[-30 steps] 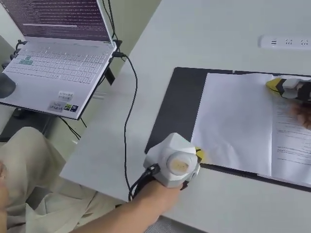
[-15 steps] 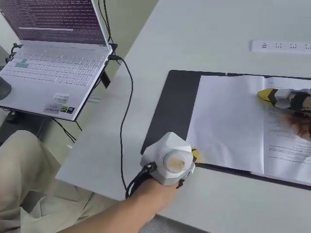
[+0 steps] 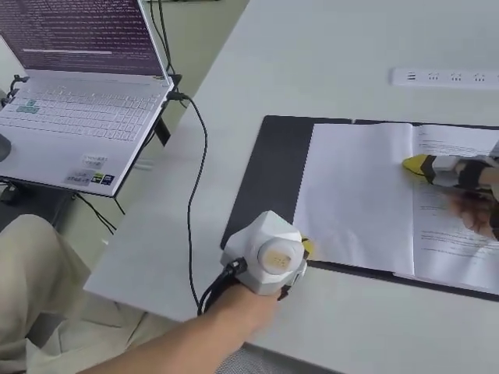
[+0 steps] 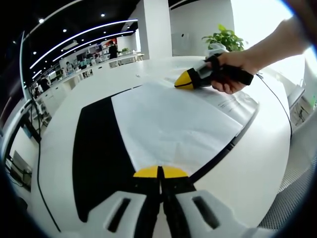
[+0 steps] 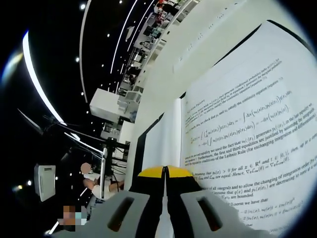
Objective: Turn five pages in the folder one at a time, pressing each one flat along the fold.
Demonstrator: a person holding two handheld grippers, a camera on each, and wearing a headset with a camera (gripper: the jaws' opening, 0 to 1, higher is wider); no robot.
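Observation:
A black folder lies open on the white table. A blank white page covers its left half and a printed page its right half. My left gripper is shut, its yellow tips resting on the blank page's near left corner. My right gripper is also shut, and its yellow tips press down on the fold between the two pages. In the right gripper view the tips sit at the seam beside the printed page. The left gripper view shows the right gripper across the blank page.
An open laptop stands on a stand left of the table, and a black cable runs from it down along the table edge. A white power strip lies at the back right. The table's near edge runs just below the folder.
My right gripper has slid a little along the fold toward the near edge. The left gripper stays at the page's near corner. The head camera has shifted.

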